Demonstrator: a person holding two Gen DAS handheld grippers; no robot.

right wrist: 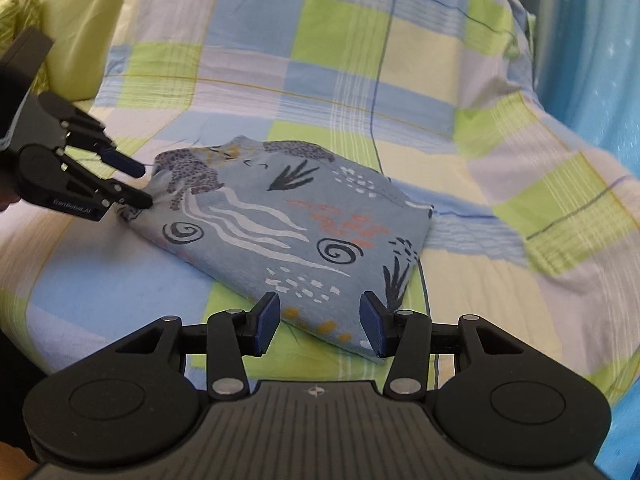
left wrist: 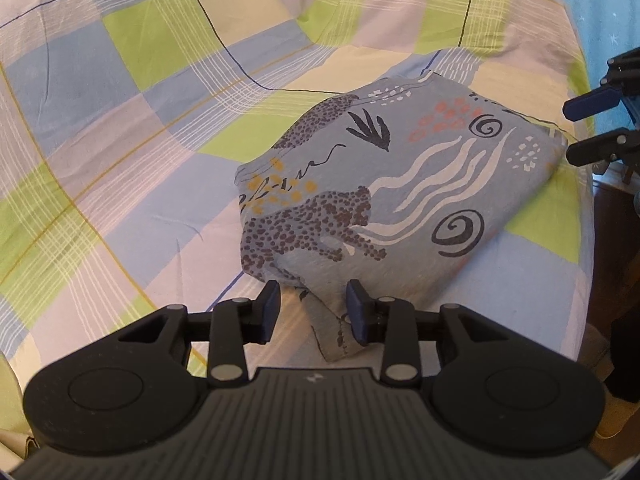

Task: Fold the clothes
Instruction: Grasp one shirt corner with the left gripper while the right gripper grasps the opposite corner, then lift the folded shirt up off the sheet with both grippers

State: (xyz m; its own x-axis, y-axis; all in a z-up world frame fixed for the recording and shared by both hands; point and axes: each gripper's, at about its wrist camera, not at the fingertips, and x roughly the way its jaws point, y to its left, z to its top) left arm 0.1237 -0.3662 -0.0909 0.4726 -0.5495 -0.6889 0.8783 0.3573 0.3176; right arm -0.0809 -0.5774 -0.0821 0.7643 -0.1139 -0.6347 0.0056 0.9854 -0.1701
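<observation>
Garment (left wrist: pixel 376 184) folded; both grippers apparently open at its edges.

A folded garment (left wrist: pixel 360 184) lies on the bed sheet (left wrist: pixel 120 128), near the bed's right-hand edge in the left wrist view. The left tongs (left wrist: pixel 314 312) sit at its near corner, fingers parted, a loose flap of the cloth between them. The right tongs (right wrist: pixel 318 322) — also parted — stand at the opposite corner, straddling the edge. A pillow (right wrist: pixel 80 20) lies behind the garment, at the far left in the right wrist view.
</observation>
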